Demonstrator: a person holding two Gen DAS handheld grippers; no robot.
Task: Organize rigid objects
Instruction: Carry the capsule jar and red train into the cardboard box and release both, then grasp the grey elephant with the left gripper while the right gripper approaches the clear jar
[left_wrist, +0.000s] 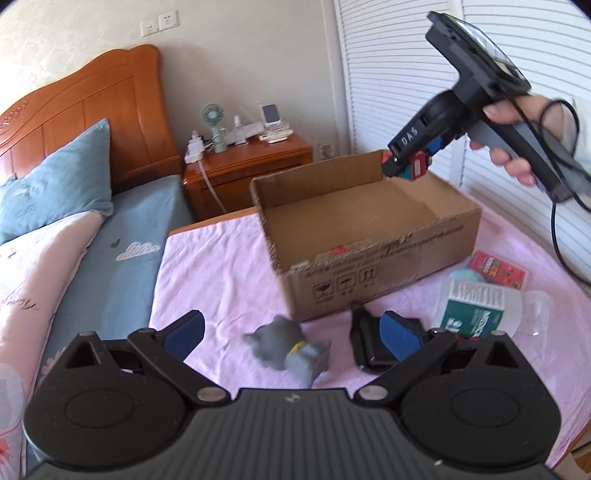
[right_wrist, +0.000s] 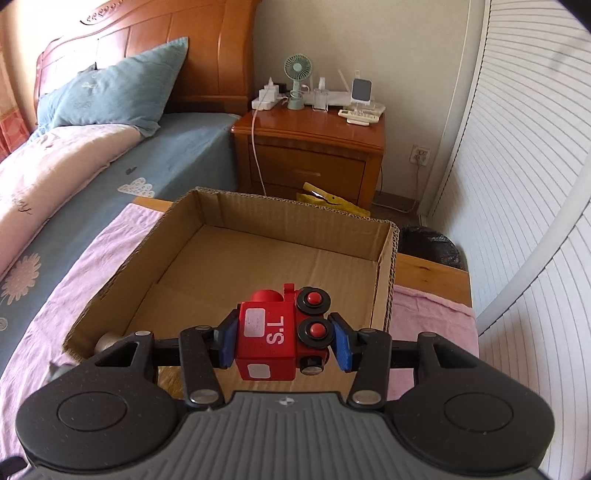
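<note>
An open cardboard box (left_wrist: 417, 254) (right_wrist: 229, 218) stands on the pink cloth. My right gripper (right_wrist: 284, 341) is shut on a red toy train (right_wrist: 273, 339) marked "S.L" and holds it above the box's near right part; it also shows in the left wrist view (left_wrist: 410, 166) over the box's far right corner. My left gripper (left_wrist: 291, 332) is open, low over the cloth. A grey toy animal (left_wrist: 291, 350) lies between its fingers. A black object (left_wrist: 369, 343) lies by its right finger.
A green and white box (left_wrist: 476, 310), a clear plastic container (left_wrist: 532, 310) and a red packet (left_wrist: 498, 267) lie right of the cardboard box. The bed (right_wrist: 92, 177) is on the left. A wooden nightstand (right_wrist: 314, 147) stands behind, a louvred door (right_wrist: 535, 184) on the right.
</note>
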